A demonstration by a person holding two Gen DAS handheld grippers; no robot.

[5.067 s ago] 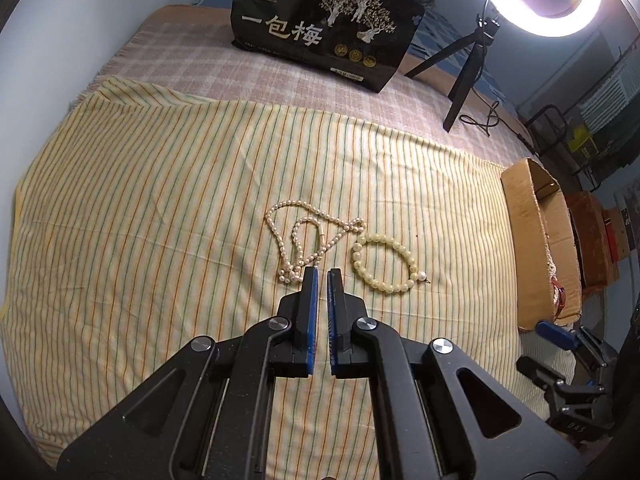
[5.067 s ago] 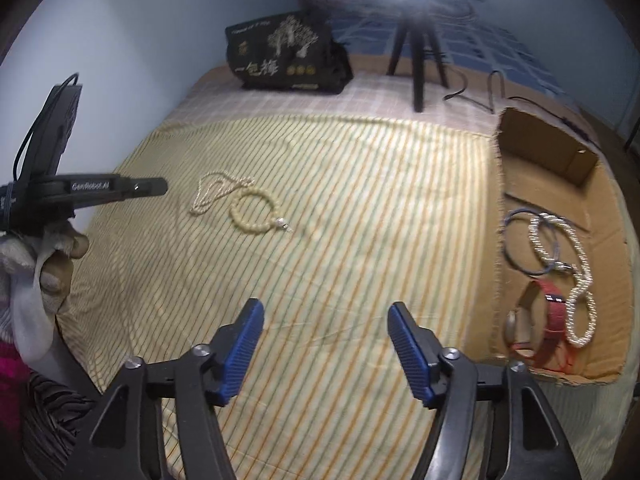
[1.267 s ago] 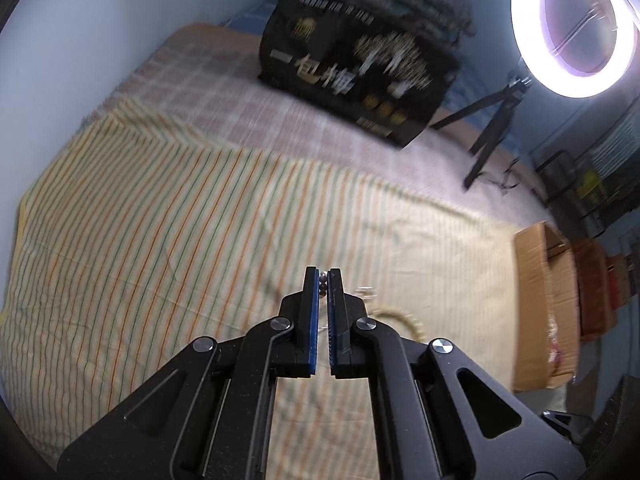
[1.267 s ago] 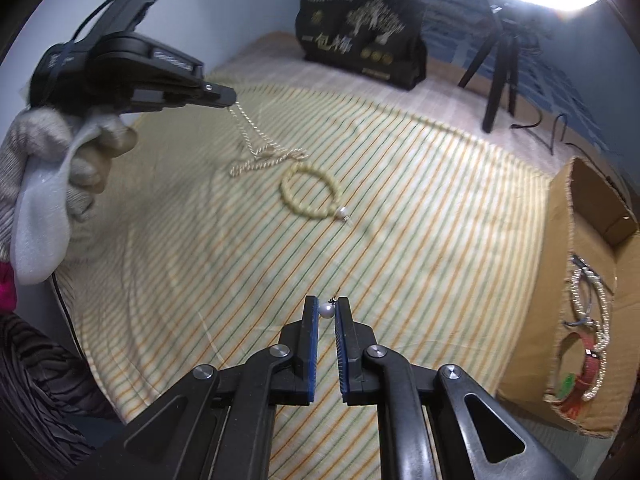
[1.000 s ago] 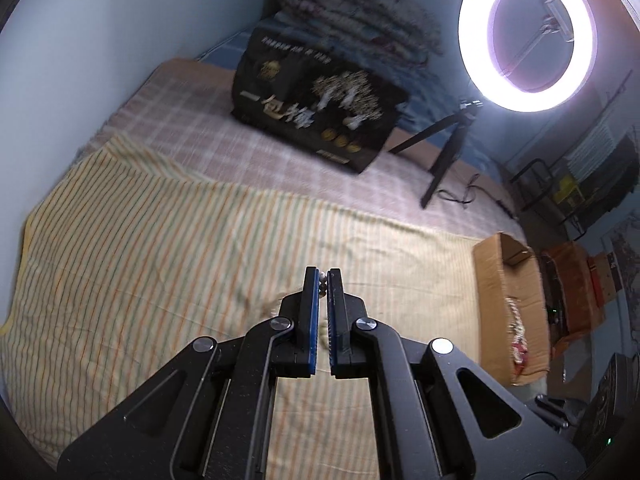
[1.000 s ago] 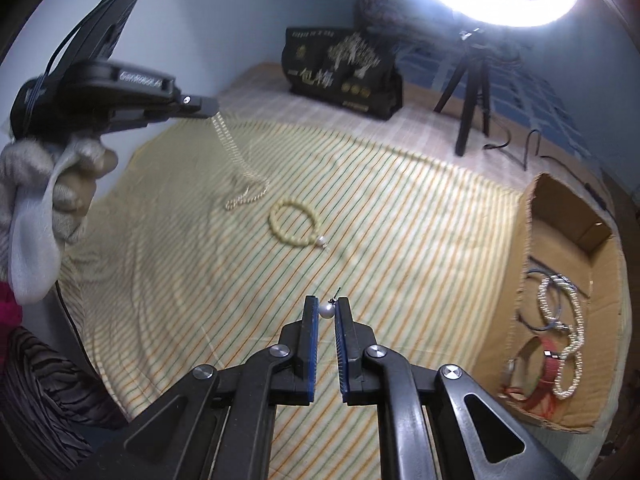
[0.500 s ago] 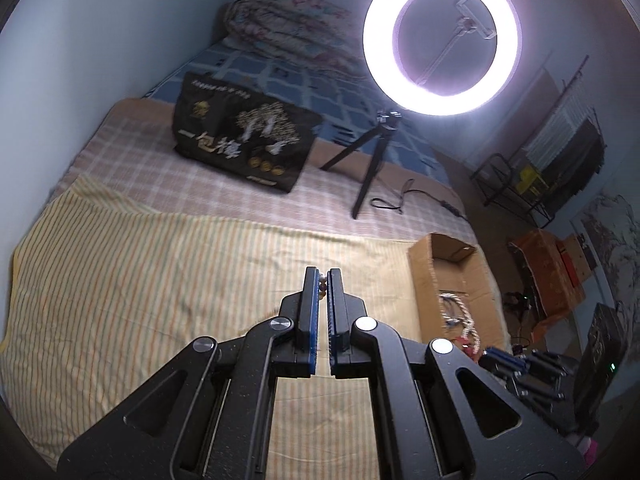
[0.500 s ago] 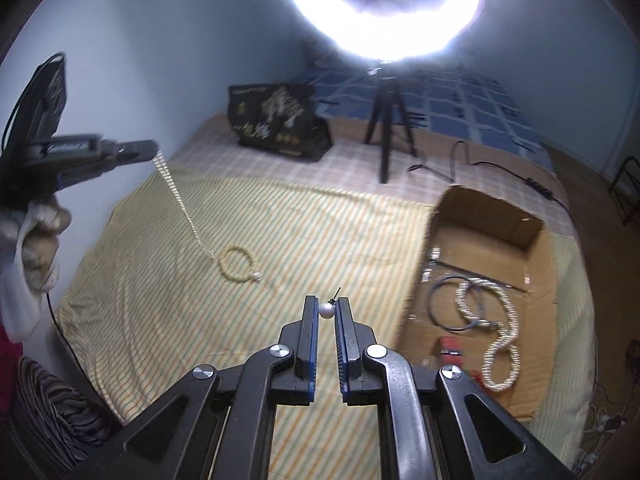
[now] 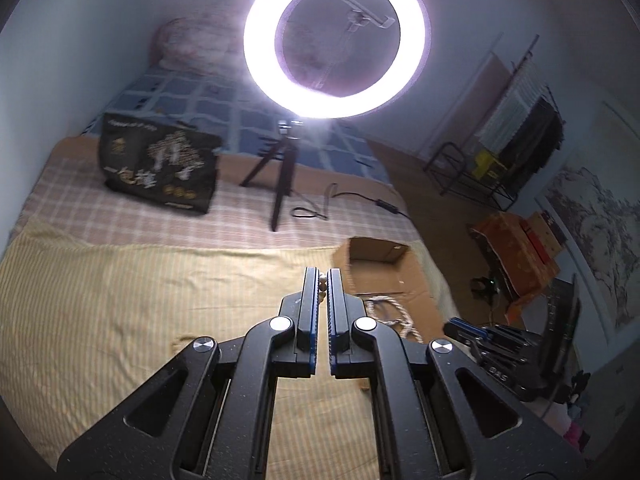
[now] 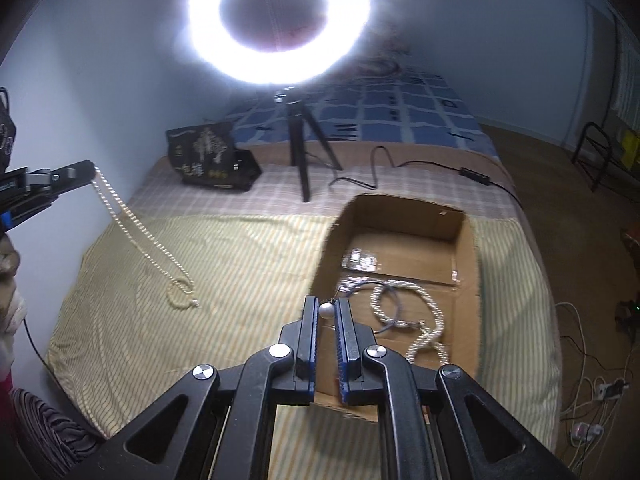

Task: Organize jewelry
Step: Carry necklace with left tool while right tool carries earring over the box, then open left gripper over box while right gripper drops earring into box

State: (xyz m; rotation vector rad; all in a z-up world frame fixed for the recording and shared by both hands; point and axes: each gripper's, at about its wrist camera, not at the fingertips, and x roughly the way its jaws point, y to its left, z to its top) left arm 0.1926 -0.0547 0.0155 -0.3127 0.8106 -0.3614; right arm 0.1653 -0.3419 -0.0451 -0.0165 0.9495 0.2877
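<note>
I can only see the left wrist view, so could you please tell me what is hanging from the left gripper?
Observer: A pearl necklace hangs from the left gripper, its lower end reaching the striped cloth.
Operator: Is anything lying by that lower end?
Observer: Yes, a bead bracelet lies on the cloth right there; whether the two are tangled, I cannot tell.
Operator: And what does the right gripper hold?
Observer: The right gripper pinches a single pearl with a small pin between its shut jaws.
</note>
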